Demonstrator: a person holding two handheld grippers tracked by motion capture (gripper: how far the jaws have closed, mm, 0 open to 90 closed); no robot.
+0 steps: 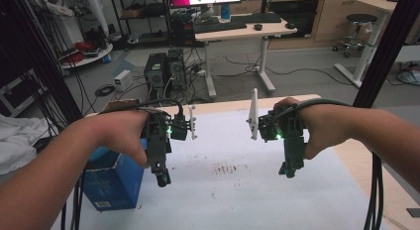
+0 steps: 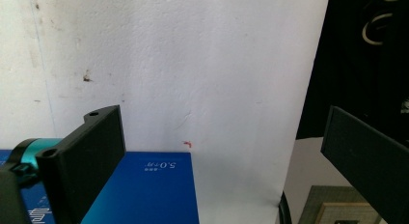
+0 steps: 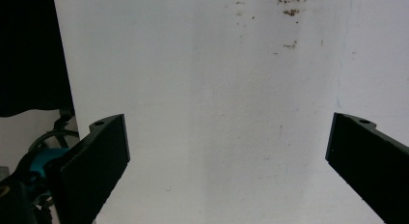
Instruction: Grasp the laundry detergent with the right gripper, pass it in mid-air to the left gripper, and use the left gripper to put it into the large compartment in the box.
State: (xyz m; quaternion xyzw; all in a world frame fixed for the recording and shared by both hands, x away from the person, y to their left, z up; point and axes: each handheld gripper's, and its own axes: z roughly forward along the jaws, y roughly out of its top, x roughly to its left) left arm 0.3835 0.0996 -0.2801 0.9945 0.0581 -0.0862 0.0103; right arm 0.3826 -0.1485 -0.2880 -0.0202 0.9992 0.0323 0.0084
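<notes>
I hold both grippers, left (image 1: pixel 161 178) and right (image 1: pixel 288 170), jaws apart, empty over the sheet (image 1: pixel 237 190); next, reach the box (image 1: pixel 111 183).

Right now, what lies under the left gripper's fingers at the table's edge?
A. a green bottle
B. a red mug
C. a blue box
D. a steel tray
C: in the left gripper view a blue box with white print lies below the open fingers, beside the white table cover.

White-covered table (image 1: pixel 257 190) with faint brown stains (image 1: pixel 225 168), blue box (image 1: pixel 111 183) at its left edge.
</notes>
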